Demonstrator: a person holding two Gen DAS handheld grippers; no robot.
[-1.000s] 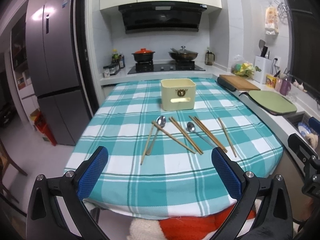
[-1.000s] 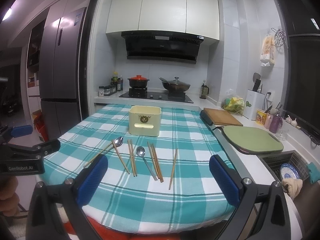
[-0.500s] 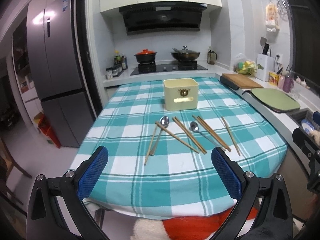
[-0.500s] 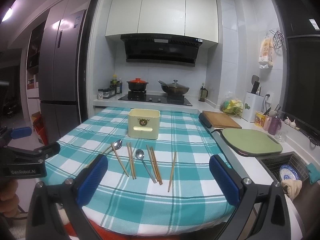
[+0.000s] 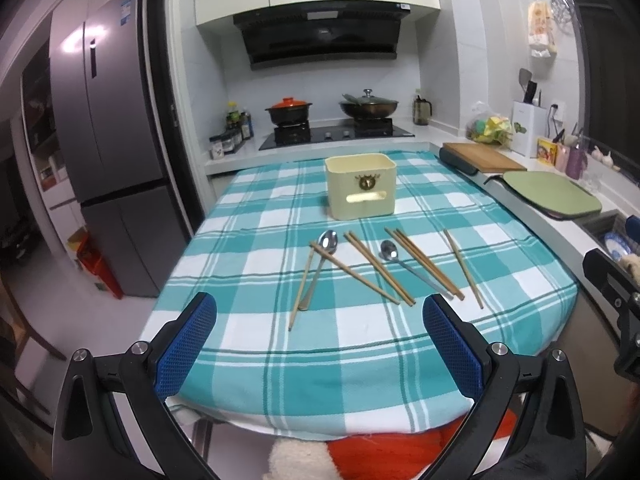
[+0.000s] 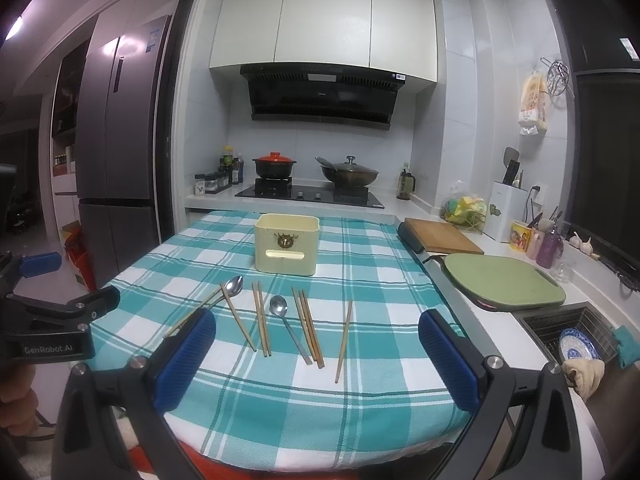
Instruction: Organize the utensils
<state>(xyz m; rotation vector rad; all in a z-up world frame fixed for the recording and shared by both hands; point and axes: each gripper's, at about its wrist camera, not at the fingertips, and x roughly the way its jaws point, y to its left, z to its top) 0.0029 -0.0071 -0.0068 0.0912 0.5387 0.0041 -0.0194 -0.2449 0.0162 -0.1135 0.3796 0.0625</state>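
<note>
Left tongs (image 5: 320, 334) spread wide and empty, right tongs (image 6: 317, 350) likewise apart, both at the desk's (image 5: 248, 344) near edge, chopsticks (image 5: 378, 268) and two spoons (image 5: 390, 251) scattered just before the cream utensil holder (image 5: 361, 185), none inside it.

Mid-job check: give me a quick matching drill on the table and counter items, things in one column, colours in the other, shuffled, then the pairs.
Things:
1. utensil box
2. tablecloth
3. pot lid
4. right gripper pads

Colours:
A. blue
B. cream yellow
C. red-orange
D. teal and white check

Pairs: 1-B, 2-D, 3-C, 4-A
</note>
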